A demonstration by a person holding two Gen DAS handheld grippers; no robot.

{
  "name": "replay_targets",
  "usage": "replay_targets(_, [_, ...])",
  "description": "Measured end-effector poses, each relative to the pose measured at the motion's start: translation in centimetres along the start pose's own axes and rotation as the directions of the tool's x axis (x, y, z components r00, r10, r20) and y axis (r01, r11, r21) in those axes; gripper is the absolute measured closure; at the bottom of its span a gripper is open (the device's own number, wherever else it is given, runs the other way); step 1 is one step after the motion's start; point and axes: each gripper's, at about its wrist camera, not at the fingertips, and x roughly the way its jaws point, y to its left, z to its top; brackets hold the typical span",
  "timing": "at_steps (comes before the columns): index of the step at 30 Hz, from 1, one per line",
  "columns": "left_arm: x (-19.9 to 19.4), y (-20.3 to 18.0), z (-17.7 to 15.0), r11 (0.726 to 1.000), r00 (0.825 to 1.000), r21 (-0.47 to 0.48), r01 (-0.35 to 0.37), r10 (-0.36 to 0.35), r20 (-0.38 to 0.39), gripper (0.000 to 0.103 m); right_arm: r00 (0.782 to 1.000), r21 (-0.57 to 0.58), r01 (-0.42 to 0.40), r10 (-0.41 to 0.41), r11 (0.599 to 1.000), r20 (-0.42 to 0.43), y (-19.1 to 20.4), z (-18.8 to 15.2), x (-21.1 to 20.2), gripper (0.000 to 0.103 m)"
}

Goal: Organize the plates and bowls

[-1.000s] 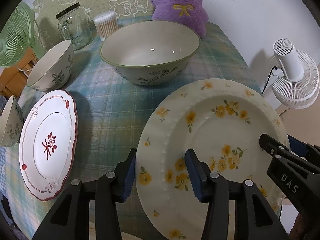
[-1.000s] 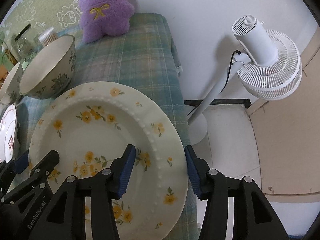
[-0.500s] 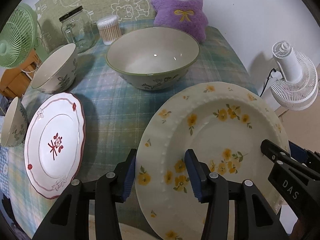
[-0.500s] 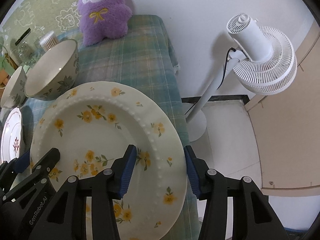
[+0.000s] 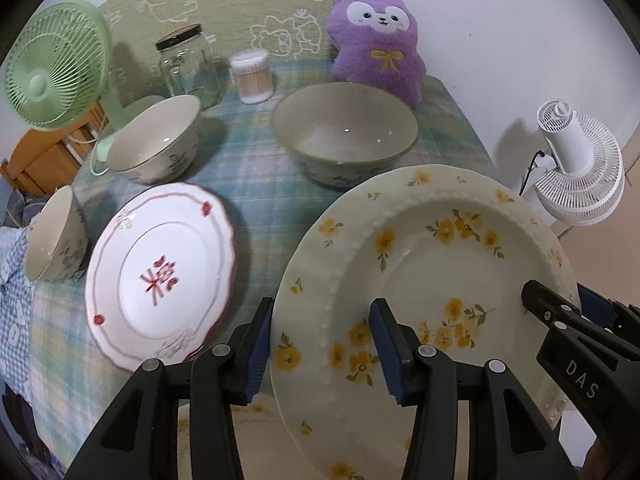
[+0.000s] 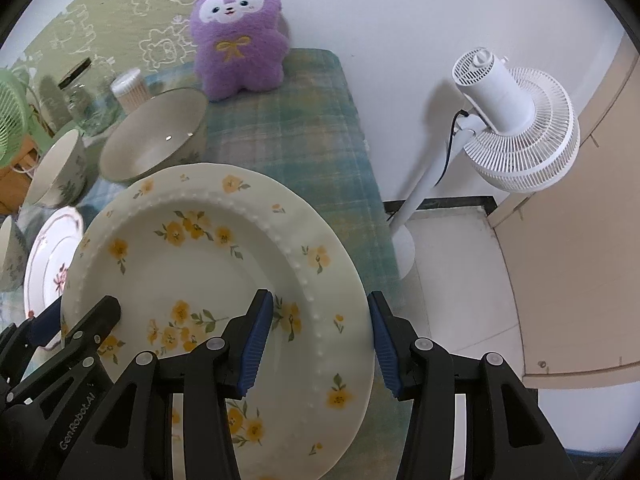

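Gripping opposite rims of the yellow-flowered plate (image 5: 420, 272), left tongs (image 5: 322, 344) and right tongs (image 6: 320, 338), both angled steeply downward.

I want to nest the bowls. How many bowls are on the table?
3: a large green-rimmed bowl before the purple plush toy, a medium floral bowl by the green fan, and a small bowl at the left edge. Others may be hidden.

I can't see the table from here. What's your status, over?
Both grippers, left and right, clamp the yellow-flower plate by opposite rims. Plate lifted, tilted. Red-trim plate and large bowl nearby, nothing blocking.
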Motion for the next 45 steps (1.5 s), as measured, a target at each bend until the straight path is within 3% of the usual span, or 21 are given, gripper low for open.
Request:
replay_targets(12, [-2.5,4.6,-4.9,1.000,1.000,0.008,-0.001,0.001,0.010,0.055,1.000,0.002,-0.003,0.003,1.000,-0.026,4.1,-6.0,-2.2,0.051])
replay_targets(28, [-3.8,9.0,-11.4,0.999,0.999,0.048,0.001,0.001,-0.033,0.055,0.999,0.051,0.026,-0.024,0.998,-0.043,8.2,-13.3,-3.9,0.051])
replay_targets(32, [-3.6,9.6,-12.7,0.998,0.999,0.055,0.002,0.001,-0.049,0.055,0.998,0.056,0.031,-0.028,0.998,-0.059,8.9,-14.7,-3.6,0.051])
replay_targets(45, [-3.6,9.3,-13.3,0.992,0.998,0.114,-0.061,0.060,0.016,0.055,0.998,0.081,0.035,-0.030,0.996,-0.059,9.6,-16.0,-2.8,0.051])
